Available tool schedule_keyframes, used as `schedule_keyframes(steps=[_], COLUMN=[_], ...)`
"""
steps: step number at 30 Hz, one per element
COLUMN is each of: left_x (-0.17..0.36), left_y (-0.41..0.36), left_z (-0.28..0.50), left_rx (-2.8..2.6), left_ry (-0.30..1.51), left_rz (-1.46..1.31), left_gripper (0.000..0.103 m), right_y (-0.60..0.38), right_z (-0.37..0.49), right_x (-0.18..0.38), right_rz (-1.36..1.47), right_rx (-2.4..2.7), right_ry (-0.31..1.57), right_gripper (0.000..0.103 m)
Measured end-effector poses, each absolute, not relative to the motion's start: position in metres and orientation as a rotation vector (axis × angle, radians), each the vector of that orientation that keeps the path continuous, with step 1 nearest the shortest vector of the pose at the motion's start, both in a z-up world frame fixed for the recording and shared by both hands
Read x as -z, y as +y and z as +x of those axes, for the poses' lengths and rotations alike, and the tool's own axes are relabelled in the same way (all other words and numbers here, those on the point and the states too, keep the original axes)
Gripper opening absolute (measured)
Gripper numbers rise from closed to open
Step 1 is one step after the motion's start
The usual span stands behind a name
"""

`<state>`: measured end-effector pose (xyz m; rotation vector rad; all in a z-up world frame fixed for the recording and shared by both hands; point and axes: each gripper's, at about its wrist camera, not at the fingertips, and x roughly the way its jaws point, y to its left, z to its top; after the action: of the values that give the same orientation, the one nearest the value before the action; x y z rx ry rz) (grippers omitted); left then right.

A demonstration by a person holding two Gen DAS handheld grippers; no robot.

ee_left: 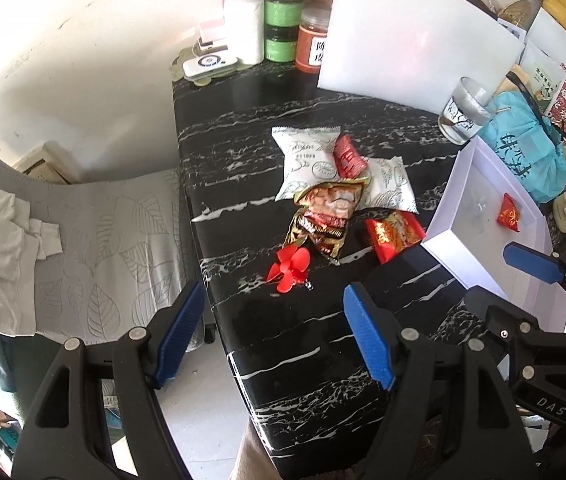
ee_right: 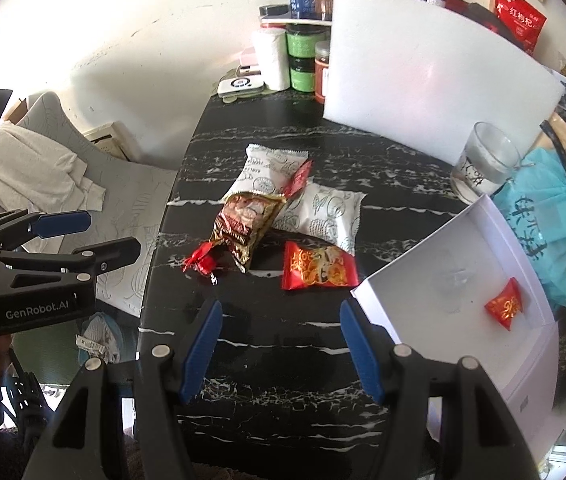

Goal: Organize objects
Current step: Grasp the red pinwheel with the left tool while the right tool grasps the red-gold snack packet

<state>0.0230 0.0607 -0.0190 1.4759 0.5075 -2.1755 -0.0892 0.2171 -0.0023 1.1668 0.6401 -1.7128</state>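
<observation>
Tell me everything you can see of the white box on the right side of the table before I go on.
The white box is a shallow, open rectangular tray with low upright walls, apparently smooth white card. It sits flat on the black marbled table at its right edge, one corner pointing toward the snack pile. Inside lies one small red packet with gold print near the far right wall; the rest of the floor is bare except faint marks. A teal bag lies just behind it. Neither gripper touches it.

Two black hand-held grippers with blue finger pads

The left gripper (ee_left: 273, 336) and right gripper (ee_right: 281, 348) share black plastic arms, silver round rivets and ribbed blue pads (ee_right: 199, 354); white lettering reads "GenRobot.AI" on one body, "DAS" on the other.
</observation>
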Motion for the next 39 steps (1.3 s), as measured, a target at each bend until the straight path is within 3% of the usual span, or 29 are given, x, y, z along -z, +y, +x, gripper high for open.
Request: schedule_keyframes(steps=[39], left_x=[0.135], left_y=[0.031], left_z=[-0.026], left_rx=[2.028], left_ry=[0.684], left_rz=[1.79], left_gripper=[0.071], right_y=[0.151], right_z=[-0.144], right_x=[0.1], right_rz=[1.371], right_rx=[1.555], right_ry=[0.753], right_gripper=[0.066])
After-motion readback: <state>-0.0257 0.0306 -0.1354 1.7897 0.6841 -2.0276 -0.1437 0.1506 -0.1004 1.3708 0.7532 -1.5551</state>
